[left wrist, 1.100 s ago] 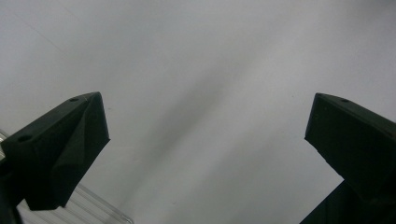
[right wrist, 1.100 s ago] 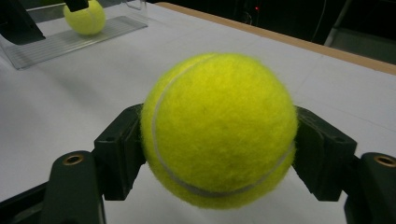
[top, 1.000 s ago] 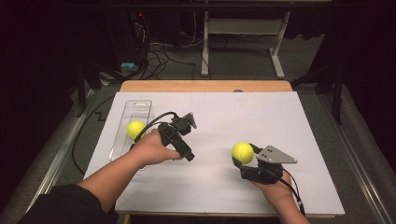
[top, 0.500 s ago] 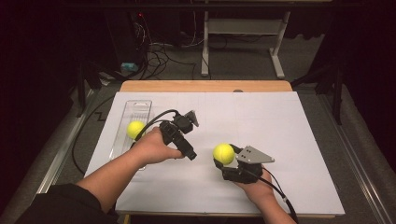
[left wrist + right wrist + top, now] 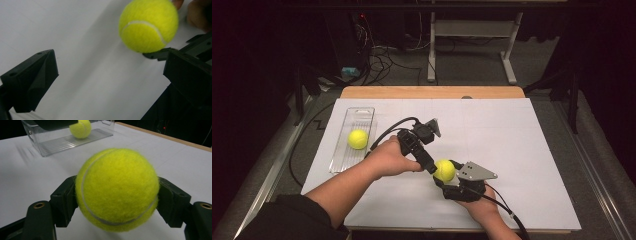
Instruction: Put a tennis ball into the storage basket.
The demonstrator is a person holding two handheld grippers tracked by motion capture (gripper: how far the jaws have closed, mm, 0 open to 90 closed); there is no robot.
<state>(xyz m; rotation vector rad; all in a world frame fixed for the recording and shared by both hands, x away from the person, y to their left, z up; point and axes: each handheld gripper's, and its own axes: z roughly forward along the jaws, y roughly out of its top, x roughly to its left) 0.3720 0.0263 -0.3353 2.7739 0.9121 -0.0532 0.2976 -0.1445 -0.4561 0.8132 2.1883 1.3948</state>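
High view had the tennis ball (image 5: 444, 170) clamped between the jaws of the right gripper (image 5: 447, 172), held above the white table (image 5: 522, 145) near its front middle. Right gripper view confirmed it: both black pads pressed into the felt on either side of the ball (image 5: 117, 190), a little below its widest line, with the seam curving across the front. We judged that grip sound but not deep, so the first rule for us was to keep the squeeze steady and not loosen it until the other jaws had closed.

Beside it, the left gripper (image 5: 427, 160) pointed down toward the ball, touching or nearly so; we could not tell which. Left gripper view showed its jaws standing wide apart with nothing between them, the ball (image 5: 148, 25) lying off to the upper right, nearer one jaw than the other. We took this for a hand-over, and to do it well we thought the left gripper needed to shift until the ball sat centred in its gap, crossing the right gripper's pads rather than crowding them.

Further off, a clear tray (image 5: 337, 155) lay near the table's left edge with a second tennis ball (image 5: 357, 139) inside it. We reckoned the held ball belonged there too, so the left gripper should close squarely enough to carry it over without it rolling out.
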